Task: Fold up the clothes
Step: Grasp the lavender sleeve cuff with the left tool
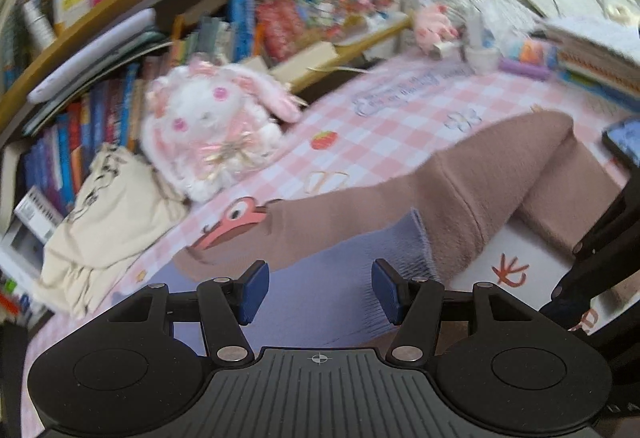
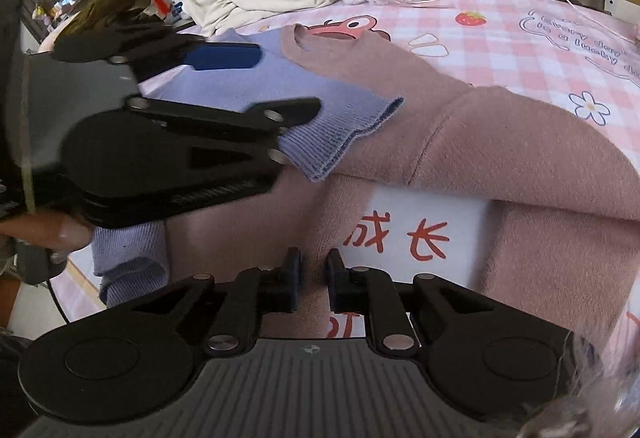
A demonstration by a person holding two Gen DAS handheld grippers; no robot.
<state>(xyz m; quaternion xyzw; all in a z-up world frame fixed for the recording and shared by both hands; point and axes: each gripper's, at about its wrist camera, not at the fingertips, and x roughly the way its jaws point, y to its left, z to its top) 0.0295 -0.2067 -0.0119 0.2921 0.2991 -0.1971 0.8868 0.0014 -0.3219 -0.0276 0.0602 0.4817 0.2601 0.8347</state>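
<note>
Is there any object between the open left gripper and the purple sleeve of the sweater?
Nothing visible is in the way. The left gripper hangs open right over the purple sleeve of the sweater; only air shows between its blue pads and the knit.

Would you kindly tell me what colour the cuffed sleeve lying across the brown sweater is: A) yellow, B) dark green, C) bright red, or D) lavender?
D: the ribbed sleeve draped over the brown sweater is lavender, a pale purple-blue, in both wrist views.
</note>
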